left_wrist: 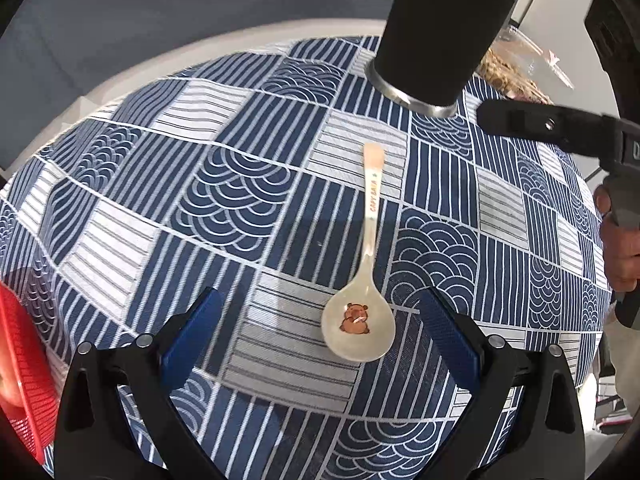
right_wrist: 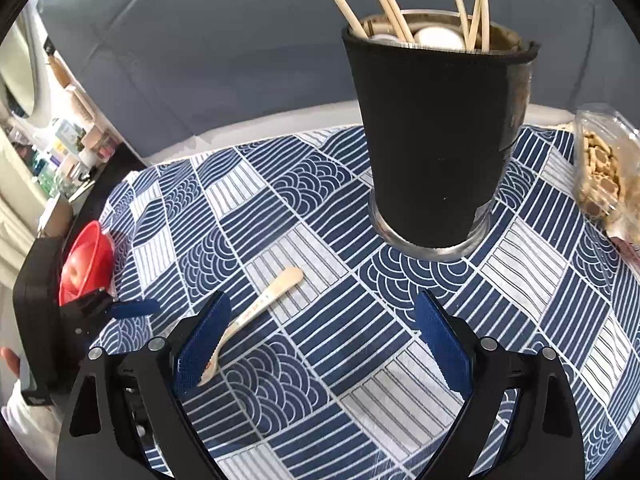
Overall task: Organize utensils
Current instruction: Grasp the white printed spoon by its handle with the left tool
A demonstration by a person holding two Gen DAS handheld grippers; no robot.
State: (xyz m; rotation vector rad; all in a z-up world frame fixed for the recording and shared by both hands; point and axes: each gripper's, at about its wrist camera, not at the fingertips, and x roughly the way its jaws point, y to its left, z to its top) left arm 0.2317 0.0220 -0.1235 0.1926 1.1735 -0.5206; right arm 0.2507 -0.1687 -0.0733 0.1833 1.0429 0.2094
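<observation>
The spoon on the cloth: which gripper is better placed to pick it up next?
Left. The spoon lies between the open left gripper fingers, while the open right gripper faces the holder.

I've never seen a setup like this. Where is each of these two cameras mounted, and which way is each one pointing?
Left wrist view: sits on the left gripper, looking down along its open blue fingers at the spoon on the patterned tablecloth; the right gripper and a hand show at the right edge.
Right wrist view: sits on the right gripper, facing the black utensil cup holding chopsticks; the left gripper shows at the left.
Both share the spoon, cup, tablecloth and red bowl.
</observation>
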